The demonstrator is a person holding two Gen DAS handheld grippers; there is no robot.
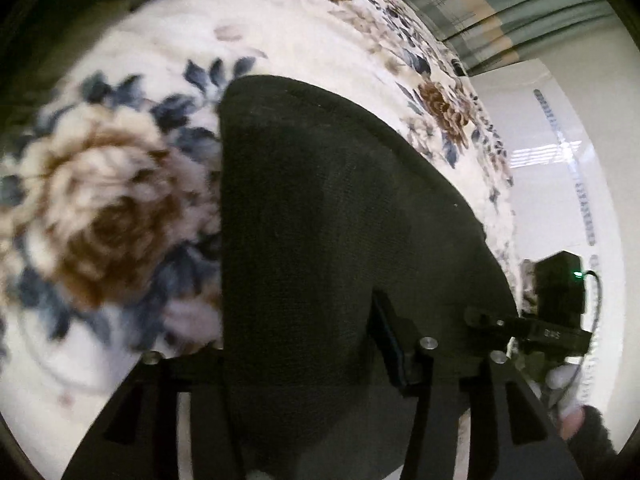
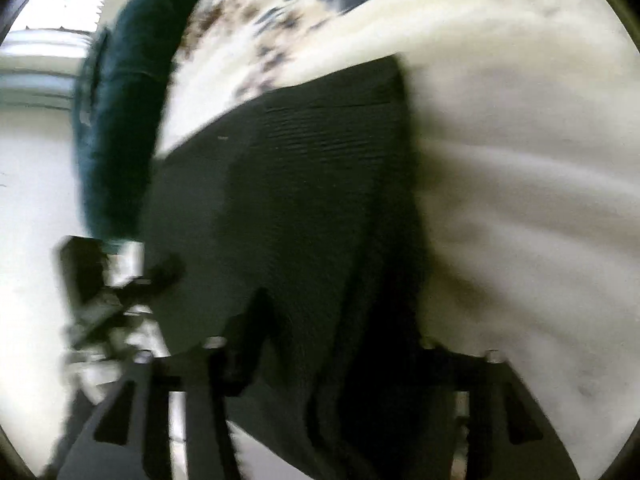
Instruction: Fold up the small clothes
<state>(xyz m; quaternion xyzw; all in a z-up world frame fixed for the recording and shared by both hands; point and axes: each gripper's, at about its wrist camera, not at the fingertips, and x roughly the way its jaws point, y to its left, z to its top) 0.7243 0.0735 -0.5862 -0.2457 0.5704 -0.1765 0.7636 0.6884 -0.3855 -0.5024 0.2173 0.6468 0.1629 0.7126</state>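
Observation:
A dark knit garment (image 1: 328, 220) hangs between both grippers over a floral fleece blanket (image 1: 104, 184). My left gripper (image 1: 320, 344) is shut on the garment's near edge; one finger (image 1: 390, 344) shows against the cloth, the other is hidden under it. The right gripper's body (image 1: 560, 308) shows at the right edge of this view. In the right wrist view the same garment (image 2: 304, 200) fills the middle, and my right gripper (image 2: 316, 340) is shut on it, with one finger (image 2: 248, 340) dark against the cloth. The view is blurred by motion.
The blanket (image 2: 520, 160) covers the surface under the garment. A dark teal sleeve (image 2: 124, 120) of the person's arm reaches down to the left gripper's body (image 2: 104, 280). A white wall (image 1: 560, 160) and striped curtain (image 1: 480, 8) lie beyond the blanket's edge.

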